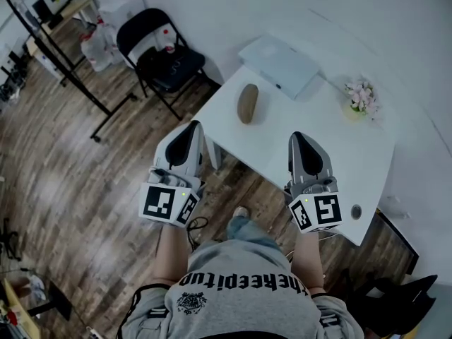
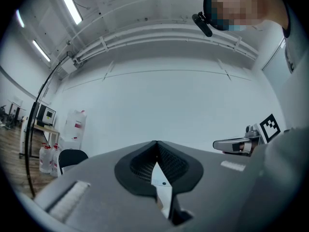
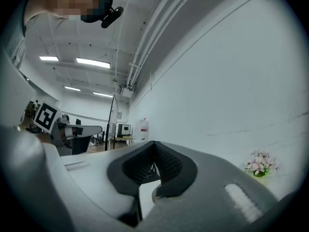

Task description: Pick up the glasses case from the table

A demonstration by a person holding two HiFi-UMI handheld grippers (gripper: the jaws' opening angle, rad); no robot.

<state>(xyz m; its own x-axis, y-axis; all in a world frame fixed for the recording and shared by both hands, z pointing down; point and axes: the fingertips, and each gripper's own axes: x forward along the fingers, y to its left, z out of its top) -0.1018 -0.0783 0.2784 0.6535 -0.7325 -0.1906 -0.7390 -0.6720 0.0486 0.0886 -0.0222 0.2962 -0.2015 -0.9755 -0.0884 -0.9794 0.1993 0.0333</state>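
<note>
— How did the jaws stand?
— The left gripper (image 1: 192,124) had its jaws pressed together with nothing between them. The right gripper (image 1: 296,134) was the same: tips met, empty.
— What was around?
— A white tabletop (image 1: 282,154) carried a flat white box (image 1: 279,66) at its far side and flowers (image 1: 362,96) toward the right. A black chair (image 1: 162,55) stood on the wood floor (image 1: 85,189) beyond the left edge. Only bare tabletop lay between the right jaws and the task's thing.
— And the case (image 1: 247,103)?
— It was brown and lay on the tabletop near the left edge. It sat ahead of both grippers, nearer the left one, and touched neither. The left jaws hung by the tabletop's near-left corner.
</note>
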